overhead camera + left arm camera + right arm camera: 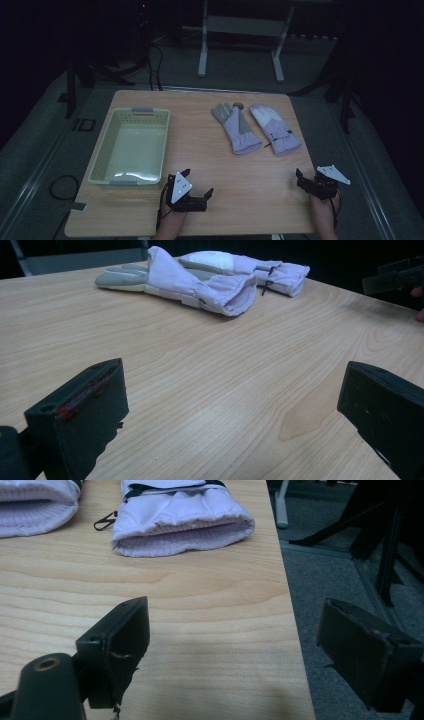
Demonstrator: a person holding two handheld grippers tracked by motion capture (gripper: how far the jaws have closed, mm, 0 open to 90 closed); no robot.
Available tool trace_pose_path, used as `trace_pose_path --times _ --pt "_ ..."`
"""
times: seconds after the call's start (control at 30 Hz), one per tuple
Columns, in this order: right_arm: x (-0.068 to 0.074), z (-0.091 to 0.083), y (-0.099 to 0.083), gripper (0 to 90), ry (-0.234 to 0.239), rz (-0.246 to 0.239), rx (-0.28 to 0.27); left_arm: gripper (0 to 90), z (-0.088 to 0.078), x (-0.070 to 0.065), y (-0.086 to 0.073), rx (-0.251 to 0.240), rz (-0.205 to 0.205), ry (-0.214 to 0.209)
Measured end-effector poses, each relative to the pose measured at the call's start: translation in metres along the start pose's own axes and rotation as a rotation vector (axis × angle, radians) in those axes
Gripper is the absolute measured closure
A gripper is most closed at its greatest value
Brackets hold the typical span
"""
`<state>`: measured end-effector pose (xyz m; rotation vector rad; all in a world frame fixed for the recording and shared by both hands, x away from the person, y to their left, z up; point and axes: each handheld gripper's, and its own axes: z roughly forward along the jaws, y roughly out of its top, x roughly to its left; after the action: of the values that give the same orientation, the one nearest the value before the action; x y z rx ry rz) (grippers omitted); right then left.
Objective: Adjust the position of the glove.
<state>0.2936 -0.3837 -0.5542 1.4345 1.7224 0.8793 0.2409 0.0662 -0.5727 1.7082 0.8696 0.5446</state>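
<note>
Left gripper (pixel 196 189): low over the near edge of the counter (pixel 250 175), just right of the basket's near corner; fingers (pixel 80 415) spread wide, nothing between them.
Right gripper (pixel 311 181): at the near right corner of the counter, one finger out past the edge; fingers (pixel 117 645) also spread apart and empty.
Step in hand: by my reading, reaching out for the gloves, likely to move them into the basket; neither glove is touched yet.
Right glove (pixel 276 129): lies flat toward the far right, cuff open toward the person, a small clip on a cord beside the cuff. It is the nearer one for the right gripper; go in low along the counter and pinch the top layer of the cuff (pixel 185 535), keeping clear of the clip.
Left glove (pixel 235 127): just beside the other, palm side up, grey fingers pointing away. Take it by the cuff rim (pixel 235 295) with the left gripper, which looks straight at it.
Basket (pixel 131 146): cream, perforated, empty, on the left half of the counter, well apart from the gloves. Lift each glove fully before carrying it over the rim, since soft fabric will droop and could snag.
</note>
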Motion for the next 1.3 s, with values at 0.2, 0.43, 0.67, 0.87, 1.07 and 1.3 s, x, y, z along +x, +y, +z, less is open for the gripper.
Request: trace_pose_path --times 0.2,0.43,0.67,0.87,1.07,1.3 --pt "0.002 0.0 0.0 12.4 -0.009 -0.017 0.018 0.0 0.0 0.0 0.0 0.0 -0.004 -0.003" --pt "0.002 0.002 0.001 12.4 0.003 -0.034 0.064 0.0 0.0 0.001 0.0 -0.004 -0.012 -0.011" --pt "0.0 -0.006 0.016 12.3 0.031 -0.013 0.05 0.0 0.0 0.001 0.0 -0.004 -0.011 -0.01" --pt "-0.004 -0.014 0.034 12.3 0.043 0.017 0.045 0.0 0.0 0.001 0.0 -0.006 -0.013 -0.028" --pt "-0.002 -0.018 0.049 12.0 0.064 0.014 0.032 0.0 0.0 0.001 0.0 -0.004 -0.01 -0.024" --pt "0.0 -0.022 0.065 11.4 0.066 0.027 -0.004 0.0 0.0 0.003 0.0 -0.009 -0.029 -0.034"
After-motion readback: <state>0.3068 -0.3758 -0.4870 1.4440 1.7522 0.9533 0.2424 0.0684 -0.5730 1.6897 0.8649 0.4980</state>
